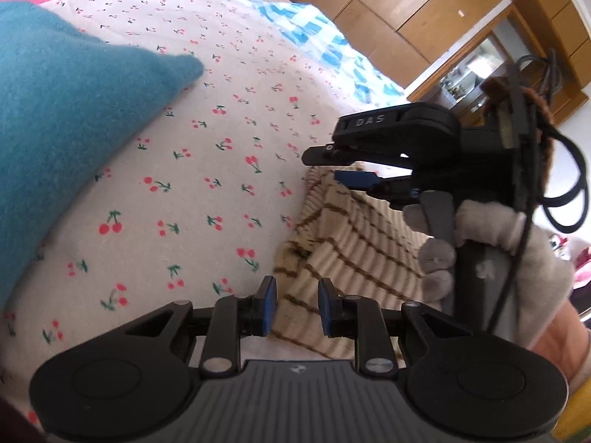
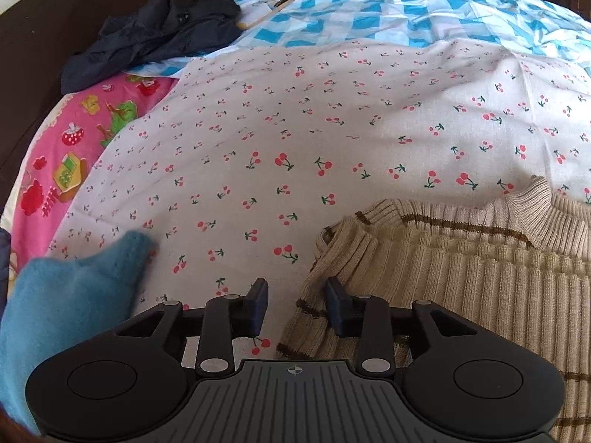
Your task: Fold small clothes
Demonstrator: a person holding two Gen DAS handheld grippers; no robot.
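A beige ribbed sweater with brown stripes (image 1: 343, 243) lies on the cherry-print sheet (image 1: 207, 170). My left gripper (image 1: 297, 304) is open, its fingers straddling the sweater's left edge just above the cloth. My right gripper (image 1: 338, 168) shows in the left wrist view, held by a gloved hand, open over the sweater's far corner. In the right wrist view the right gripper (image 2: 297, 304) is open with the sweater's (image 2: 461, 277) folded edge between its fingers. A teal knit garment (image 1: 62, 122) lies to the left; it also shows in the right wrist view (image 2: 70, 306).
A dark jacket (image 2: 155, 37) is heaped at the head of the bed by the brown headboard (image 2: 40, 26). A pink printed cloth (image 2: 77, 140) and a blue checked quilt (image 2: 424, 18) border the sheet. Wooden wardrobes (image 1: 424, 7) stand beyond the bed.
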